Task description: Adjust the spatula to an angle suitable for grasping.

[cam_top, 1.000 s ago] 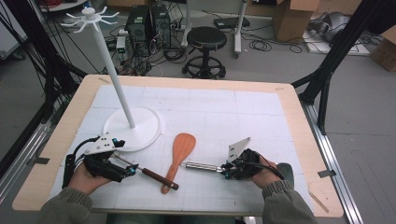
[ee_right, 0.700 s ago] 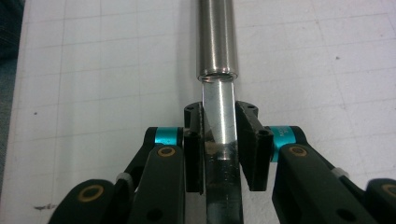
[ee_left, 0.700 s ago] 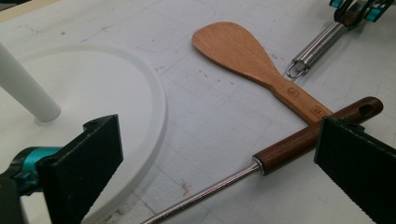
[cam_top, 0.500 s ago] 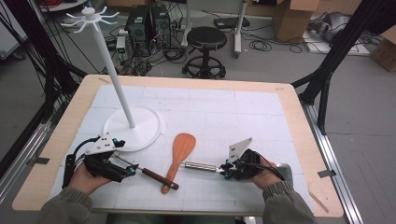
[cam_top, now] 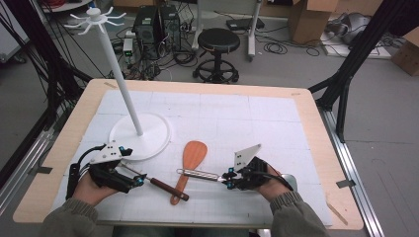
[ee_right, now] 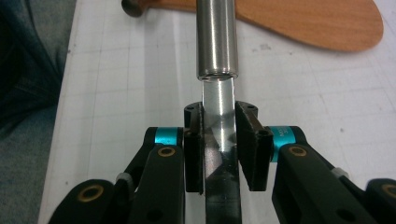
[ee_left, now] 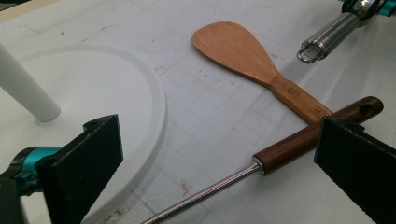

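Observation:
My right gripper (cam_top: 228, 178) (ee_right: 219, 126) is shut on the flat steel shaft of a steel utensil. Its round handle (cam_top: 197, 174) (ee_right: 217, 37) points left toward the wooden spatula (cam_top: 190, 158) (ee_left: 238, 51) lying mid-table. My left gripper (cam_top: 136, 181) (ee_left: 224, 144) stands open, jaws wide apart. The thin metal rod of a dark wood-handled utensil (cam_top: 165, 187) (ee_left: 317, 130) lies on the table between them, untouched by the pads. That dark handle crosses over the spatula's handle. The steel handle's ring end (ee_left: 308, 51) is at the upper right of the left gripper view.
A white hook stand has its round base (cam_top: 153, 140) (ee_left: 116, 79) just beyond my left gripper, its pole (cam_top: 123, 84) rising to several hooks on top. The white gridded mat (cam_top: 237, 113) covers the wooden table. A sleeve (ee_right: 28, 70) lies beside the right gripper.
The right gripper with the steel utensil has edged slightly left toward the spatula. The left gripper and the other utensils have stayed put.

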The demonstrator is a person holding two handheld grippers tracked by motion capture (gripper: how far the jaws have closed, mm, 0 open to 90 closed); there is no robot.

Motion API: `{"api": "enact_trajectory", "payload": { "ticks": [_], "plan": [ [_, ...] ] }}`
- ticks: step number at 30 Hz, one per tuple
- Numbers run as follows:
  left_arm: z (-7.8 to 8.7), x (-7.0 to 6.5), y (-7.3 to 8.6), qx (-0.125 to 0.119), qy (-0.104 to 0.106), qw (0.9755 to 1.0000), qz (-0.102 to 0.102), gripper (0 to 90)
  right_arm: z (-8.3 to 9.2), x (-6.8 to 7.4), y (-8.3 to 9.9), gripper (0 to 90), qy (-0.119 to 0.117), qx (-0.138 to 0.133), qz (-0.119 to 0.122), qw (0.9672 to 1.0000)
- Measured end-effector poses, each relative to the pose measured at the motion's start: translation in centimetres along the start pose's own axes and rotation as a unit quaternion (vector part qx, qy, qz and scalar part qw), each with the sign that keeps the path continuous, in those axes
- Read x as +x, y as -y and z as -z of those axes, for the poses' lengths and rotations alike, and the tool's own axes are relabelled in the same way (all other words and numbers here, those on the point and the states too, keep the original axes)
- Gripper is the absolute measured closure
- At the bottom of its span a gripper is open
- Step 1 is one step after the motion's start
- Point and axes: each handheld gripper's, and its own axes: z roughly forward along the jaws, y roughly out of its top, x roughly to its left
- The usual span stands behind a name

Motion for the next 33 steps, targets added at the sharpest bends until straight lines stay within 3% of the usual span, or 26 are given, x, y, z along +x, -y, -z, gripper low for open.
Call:
{"api": "enact_trajectory", "payload": {
  "ticks": [9,15,20,33],
  "plan": [
    [-0.2,-0.3,-0.3,-0.006,0.011,0.9999,0.002,2.7,-0.2,-0.1,-0.9,73.8,-0.001,-0.033,-0.008,0.9994],
    [-0.6,-0.9,-0.9,-0.007,0.029,0.9995,-0.005,3.4,-0.3,0.0,-1.8,73.8,0.000,-0.052,-0.014,0.9985],
    [-1.1,-1.5,-1.5,-0.008,0.050,0.9987,-0.005,9.4,-0.7,0.0,-2.7,73.8,-0.002,-0.067,-0.010,0.9977],
    [-2.0,-2.2,-3.3,-0.025,0.111,0.9933,0.019,27.3,-2.1,-0.2,-6.0,73.7,-0.008,-0.101,-0.007,0.9948]
  ]
}}
